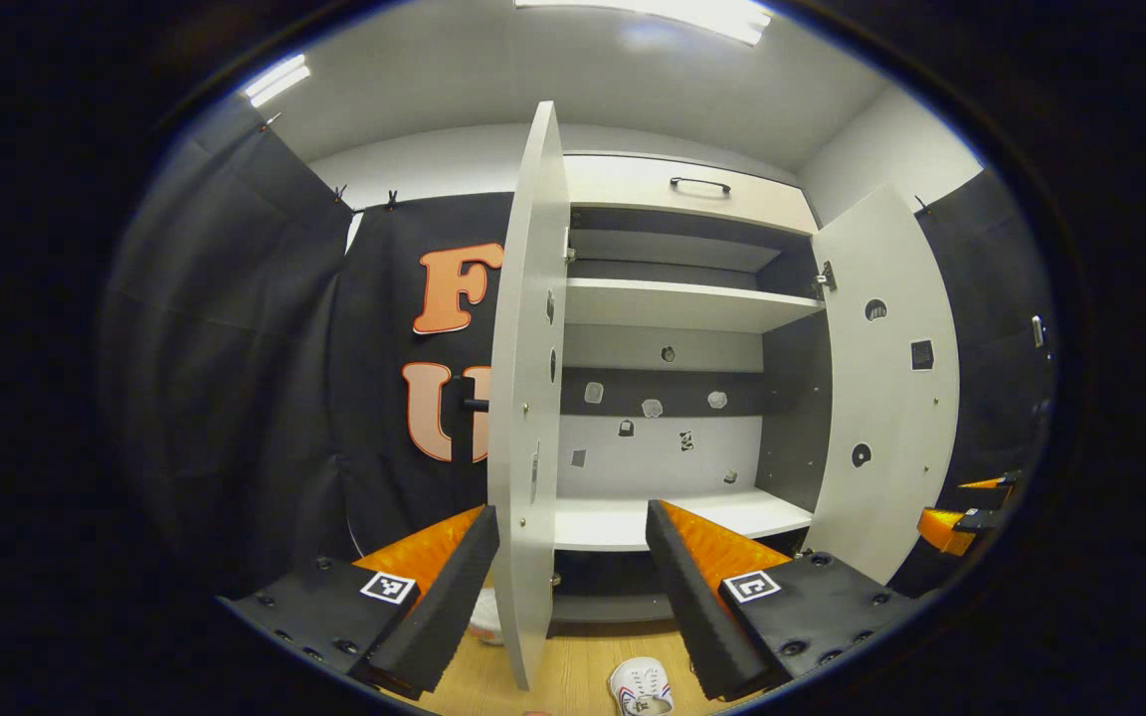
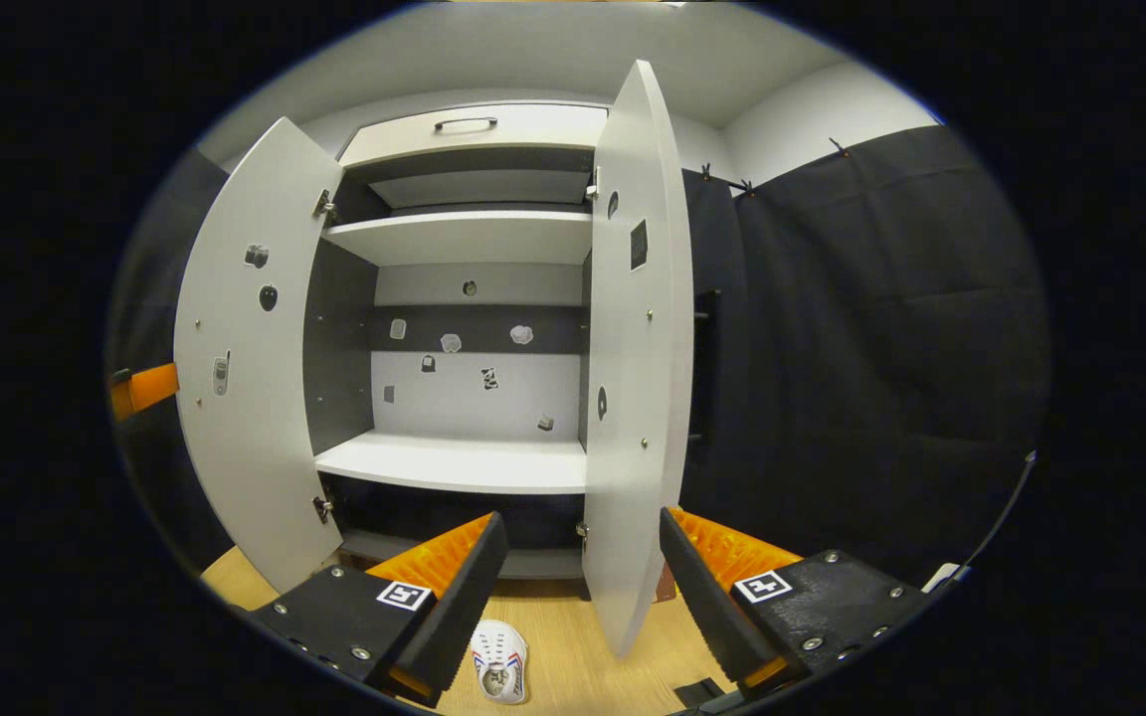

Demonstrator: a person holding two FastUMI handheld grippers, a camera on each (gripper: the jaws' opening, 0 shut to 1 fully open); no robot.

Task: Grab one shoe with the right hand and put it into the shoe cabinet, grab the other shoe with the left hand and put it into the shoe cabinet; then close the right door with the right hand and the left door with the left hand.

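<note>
The white shoe cabinet stands with both doors swung wide; its lower shelf is bare. A white shoe lies on the wooden floor in front, below my left gripper, which is open and holds nothing. A second white shoe peeks out behind the left door. In the right gripper view the cabinet faces me and one shoe lies on the floor beneath my open right gripper. The right door hangs edge-on just beyond its fingers.
The right door and the left door jut out toward me. Black cloth walls close both sides. The right gripper shows at the far right of the left gripper view; the left gripper at the left edge of the right one.
</note>
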